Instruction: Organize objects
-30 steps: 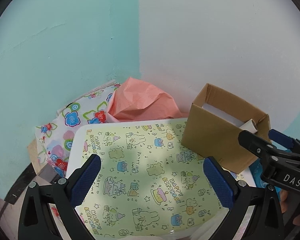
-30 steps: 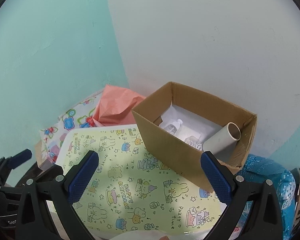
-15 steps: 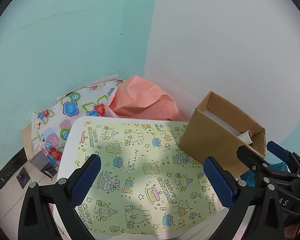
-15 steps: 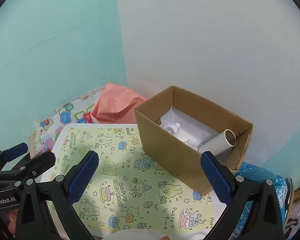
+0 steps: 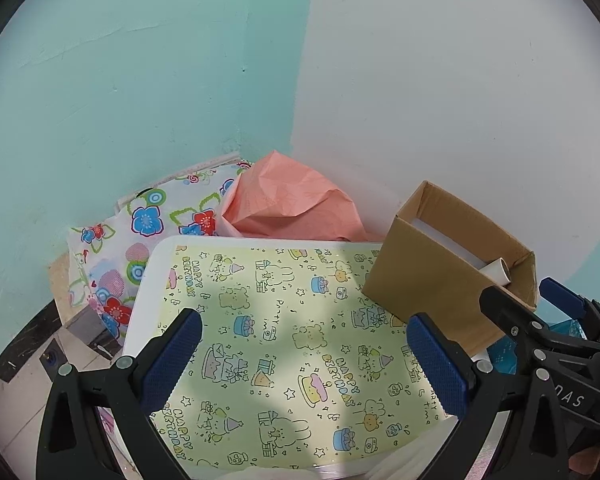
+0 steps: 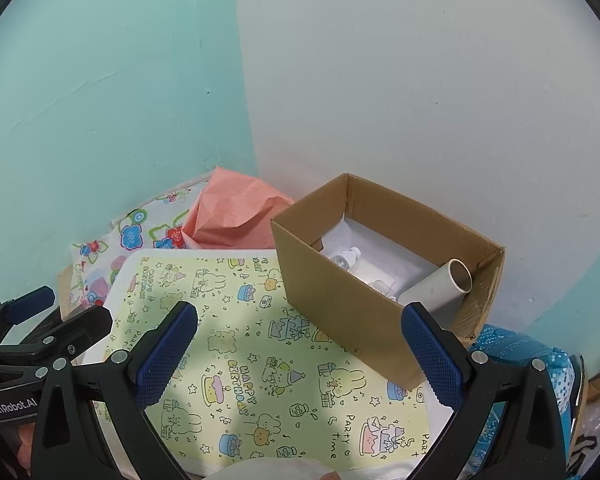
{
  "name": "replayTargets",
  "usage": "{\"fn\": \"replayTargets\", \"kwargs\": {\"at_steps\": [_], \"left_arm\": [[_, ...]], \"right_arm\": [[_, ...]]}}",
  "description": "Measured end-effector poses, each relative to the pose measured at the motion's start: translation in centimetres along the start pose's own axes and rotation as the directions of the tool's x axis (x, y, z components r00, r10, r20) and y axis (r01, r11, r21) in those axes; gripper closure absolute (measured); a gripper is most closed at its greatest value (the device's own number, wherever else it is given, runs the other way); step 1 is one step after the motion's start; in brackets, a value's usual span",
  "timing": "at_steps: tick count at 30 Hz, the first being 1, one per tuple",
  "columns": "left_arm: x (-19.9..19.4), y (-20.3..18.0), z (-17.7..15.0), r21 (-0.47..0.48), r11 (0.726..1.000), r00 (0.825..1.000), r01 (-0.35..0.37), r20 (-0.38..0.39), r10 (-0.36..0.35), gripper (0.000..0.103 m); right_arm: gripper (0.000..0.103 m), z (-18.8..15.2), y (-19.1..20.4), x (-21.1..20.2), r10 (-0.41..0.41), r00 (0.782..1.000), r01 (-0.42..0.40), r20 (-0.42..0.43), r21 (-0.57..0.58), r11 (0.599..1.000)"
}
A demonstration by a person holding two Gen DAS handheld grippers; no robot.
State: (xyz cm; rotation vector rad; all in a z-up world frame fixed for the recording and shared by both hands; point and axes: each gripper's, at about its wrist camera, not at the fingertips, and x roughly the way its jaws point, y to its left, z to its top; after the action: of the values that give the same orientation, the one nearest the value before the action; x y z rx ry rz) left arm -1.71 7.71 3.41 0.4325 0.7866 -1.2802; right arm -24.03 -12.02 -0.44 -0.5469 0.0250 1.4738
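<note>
Cardboard box (image 6: 384,280) parked at far right of counter (image 5: 148,280) against wall, mouth up, ready to take loose items. Tube (image 6: 440,288) leaning inside at right end.

Left hand-held gripper (image 5: 304,364) wide open, empty, box right and beyond.

Right hand-held gripper (image 6: 300,360) wide open, empty, box just ahead, slightly right.

Both wrist views look down, side by side, sharing cardboard box (image 5: 440,280) (image 6: 340,292).

Both views have pulled back, revealing more floor (image 5: 28,380) at left.
</note>
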Motion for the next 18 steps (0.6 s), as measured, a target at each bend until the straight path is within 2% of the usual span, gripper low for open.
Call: {"fn": "replayTargets", "kwargs": {"at_steps": [18], "left_arm": [[0.15, -0.43, -0.12, 0.021, 0.999, 0.999, -0.033, -0.010, 0.033, 0.000]], "right_arm": [[0.000, -0.33, 0.05, -0.27, 0.001, 1.000, -0.001, -0.005, 0.003, 1.000]]}}
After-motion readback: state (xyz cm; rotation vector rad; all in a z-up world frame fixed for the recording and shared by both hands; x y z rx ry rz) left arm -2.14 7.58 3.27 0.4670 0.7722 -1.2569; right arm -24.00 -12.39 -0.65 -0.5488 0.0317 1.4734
